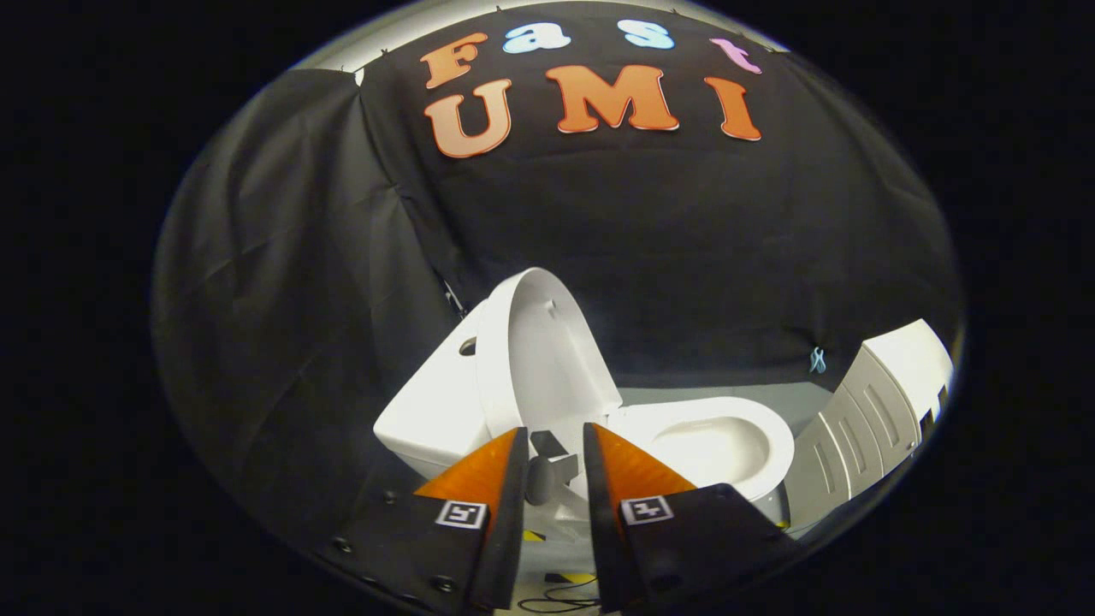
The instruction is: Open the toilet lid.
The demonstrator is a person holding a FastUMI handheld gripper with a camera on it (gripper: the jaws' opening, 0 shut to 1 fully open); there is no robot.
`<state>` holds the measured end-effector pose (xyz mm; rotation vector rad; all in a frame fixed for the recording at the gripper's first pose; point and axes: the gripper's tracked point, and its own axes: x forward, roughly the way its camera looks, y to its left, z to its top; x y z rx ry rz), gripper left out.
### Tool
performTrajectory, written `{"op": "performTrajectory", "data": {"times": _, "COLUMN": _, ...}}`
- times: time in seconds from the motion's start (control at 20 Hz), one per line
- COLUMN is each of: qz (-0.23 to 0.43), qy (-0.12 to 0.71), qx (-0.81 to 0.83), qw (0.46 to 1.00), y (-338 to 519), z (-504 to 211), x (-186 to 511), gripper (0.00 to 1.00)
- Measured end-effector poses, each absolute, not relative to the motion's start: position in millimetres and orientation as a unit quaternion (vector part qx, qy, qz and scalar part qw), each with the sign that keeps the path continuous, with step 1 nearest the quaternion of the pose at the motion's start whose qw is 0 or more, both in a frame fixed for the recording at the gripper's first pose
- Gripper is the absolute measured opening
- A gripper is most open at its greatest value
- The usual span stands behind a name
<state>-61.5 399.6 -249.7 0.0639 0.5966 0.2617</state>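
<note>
tool [554,445] position, gripper view: the two fingers reach forward toward the toilet [599,402], set a narrow gap apart, and their tips stop just short of the raised lid's lower edge. a small dark grey part [547,475] with a rounded end sits in the gap between the fingers; whether either finger presses on it cannot be told. each finger carries a square printed marker [462,514] near its base.

toilet lid [539,351]: raised, standing close to upright and tilted slightly, its inner face turned toward the bowl. it is just beyond the fingertips, rising from the hinge end of the toilet. the tank [432,402] lies behind the lid, with a round button [467,346] on its top face.

seat and bowl [710,441]: uncovered, lying to the right of the lid and just beyond the right finger.

surroundings: a white ribbed panel [873,411] stands near the bowl's far end, apart from it. black cloth [282,274] forms the backdrop behind the toilet, with a small blue clip [817,360] on it. a thin black cable [556,599] lies on the floor below the fingers.
</note>
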Motion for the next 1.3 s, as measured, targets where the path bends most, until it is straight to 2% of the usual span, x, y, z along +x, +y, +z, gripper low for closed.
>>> {"op": "performTrajectory", "data": {"times": 0.2, "qz": 0.127, "qy": 0.250, "qx": 0.030, "qw": 0.959, "y": 370, "z": -207, "x": -46, "gripper": 1.00}}
{"op": "performTrajectory", "data": {"times": 0.55, "qz": 0.108, "qy": 0.178, "qx": 0.006, "qw": 0.978, "y": 285, "z": -140, "x": -20, "gripper": 1.00}}
{"op": "performTrajectory", "data": {"times": 1.05, "qz": 0.053, "qy": 0.133, "qx": 0.008, "qw": 0.990, "y": 163, "z": -95, "x": 8, "gripper": 1.00}}
{"op": "performTrajectory", "data": {"times": 1.3, "qz": 0.045, "qy": 0.118, "qx": 0.012, "qw": 0.992, "y": 138, "z": -78, "x": 14, "gripper": 0.99}}
